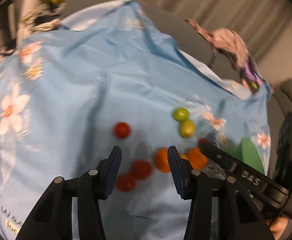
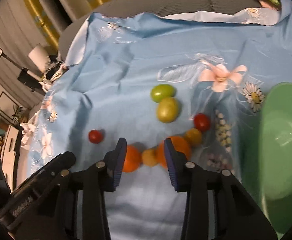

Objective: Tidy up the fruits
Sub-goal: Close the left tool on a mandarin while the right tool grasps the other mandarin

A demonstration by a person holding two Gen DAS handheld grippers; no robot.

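Note:
Several small fruits lie on a light blue flowered cloth (image 1: 82, 92). In the left wrist view I see two green fruits (image 1: 181, 114), a lone red one (image 1: 122, 130), two red ones (image 1: 141, 169) close together and orange ones (image 1: 162, 160). My left gripper (image 1: 144, 160) is open above them, holding nothing. In the right wrist view my right gripper (image 2: 145, 152) is open over a small yellow fruit (image 2: 149, 157) between two orange fruits (image 2: 131, 158). Two green fruits (image 2: 163, 92), two red ones (image 2: 202, 121) and a green bowl (image 2: 281, 152) show there too.
The cloth (image 2: 126, 80) covers a grey cushioned sofa (image 2: 166, 2). Crumpled clothes (image 1: 231, 42) lie on its back at the far right. The right gripper's black body (image 1: 235, 170) reaches in from the right in the left wrist view, beside the green bowl (image 1: 249, 154).

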